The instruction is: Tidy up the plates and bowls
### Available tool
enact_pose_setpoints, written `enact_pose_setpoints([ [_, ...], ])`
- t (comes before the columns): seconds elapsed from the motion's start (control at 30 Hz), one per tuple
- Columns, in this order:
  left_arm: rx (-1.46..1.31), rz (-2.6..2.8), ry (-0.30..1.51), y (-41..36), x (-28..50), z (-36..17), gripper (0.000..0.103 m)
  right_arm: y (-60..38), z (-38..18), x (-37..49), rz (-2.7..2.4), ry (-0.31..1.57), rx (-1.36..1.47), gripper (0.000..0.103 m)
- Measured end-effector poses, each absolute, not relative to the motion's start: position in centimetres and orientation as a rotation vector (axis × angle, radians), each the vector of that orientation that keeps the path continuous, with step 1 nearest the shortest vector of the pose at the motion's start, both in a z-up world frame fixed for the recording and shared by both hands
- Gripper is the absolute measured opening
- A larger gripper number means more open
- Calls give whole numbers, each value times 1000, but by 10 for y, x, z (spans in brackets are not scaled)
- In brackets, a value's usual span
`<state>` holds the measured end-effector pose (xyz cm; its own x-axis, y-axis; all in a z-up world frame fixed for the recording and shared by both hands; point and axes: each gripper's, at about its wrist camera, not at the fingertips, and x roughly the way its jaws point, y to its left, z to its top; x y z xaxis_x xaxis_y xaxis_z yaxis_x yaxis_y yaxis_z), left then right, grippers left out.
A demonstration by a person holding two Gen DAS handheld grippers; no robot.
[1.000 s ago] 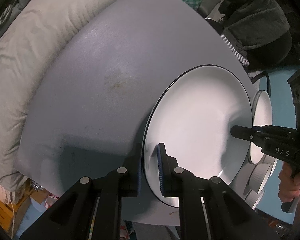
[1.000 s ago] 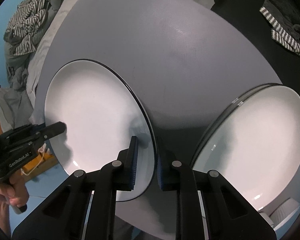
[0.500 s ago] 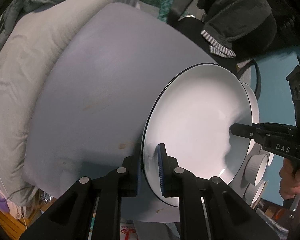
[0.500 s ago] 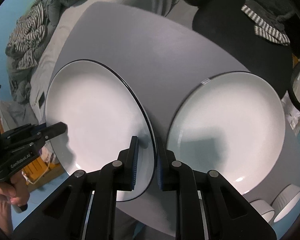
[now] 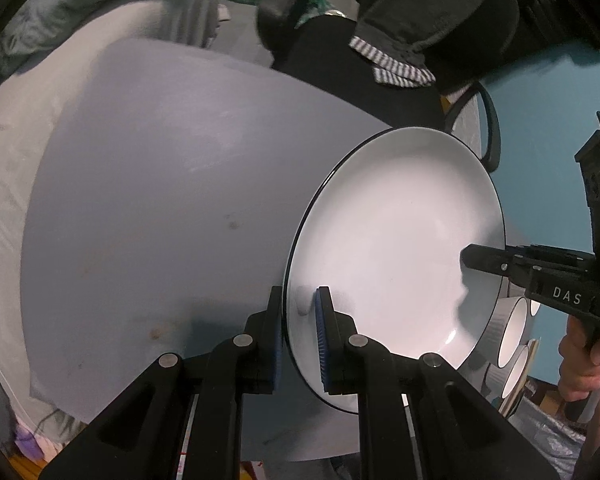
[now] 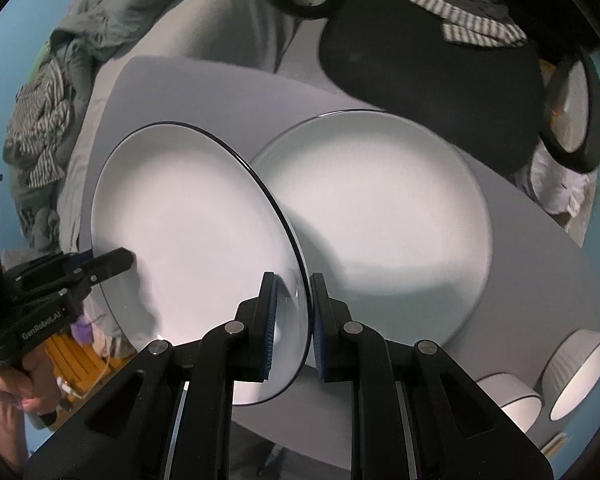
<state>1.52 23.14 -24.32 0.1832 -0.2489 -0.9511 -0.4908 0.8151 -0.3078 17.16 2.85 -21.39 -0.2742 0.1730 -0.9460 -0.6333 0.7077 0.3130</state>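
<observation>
A white plate with a thin dark rim [image 5: 396, 256] is held in the air between both grippers. My left gripper [image 5: 298, 312] is shut on its near edge in the left wrist view. My right gripper [image 6: 292, 308] is shut on the opposite edge of the same plate [image 6: 196, 240]. A second white plate [image 6: 380, 232] lies flat on the grey table [image 6: 204, 92], just right of and below the held one. Two white ribbed bowls [image 6: 576, 376] stand at the table's right end; they also show behind the plate in the left wrist view [image 5: 512, 332].
A black chair [image 6: 428, 52] with dark clothes and a striped cloth stands beyond the table. Grey bedding [image 5: 28, 92] lies along the table's left side. The floor is blue [image 5: 548, 128]. The grey tabletop [image 5: 160, 200] spreads left of the held plate.
Both grippers have lifted the held plate higher and carried it toward the second plate. The table looks smaller and the bowls have come into the right wrist view.
</observation>
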Motion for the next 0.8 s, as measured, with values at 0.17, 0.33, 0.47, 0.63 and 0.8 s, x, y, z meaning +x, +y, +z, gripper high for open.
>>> enact_pose_setpoints([
  [0.17,-615,158,1420,217,35,-244,14,6,-213,186,763,1675,-320,17],
  [0.33,-583,128,1445,204,52,-246,14,-10,-216,200,734,1683,-290,17],
  [0.47,-561,118,1462,197,64,-248,14,-21,-220,209,716,1692,-264,17],
  [0.63,-549,129,1483,187,76,-254,14,-29,-229,218,704,1709,-248,17],
  [0.8,-537,140,1510,182,83,-258,14,-27,-237,222,707,1725,-262,17],
])
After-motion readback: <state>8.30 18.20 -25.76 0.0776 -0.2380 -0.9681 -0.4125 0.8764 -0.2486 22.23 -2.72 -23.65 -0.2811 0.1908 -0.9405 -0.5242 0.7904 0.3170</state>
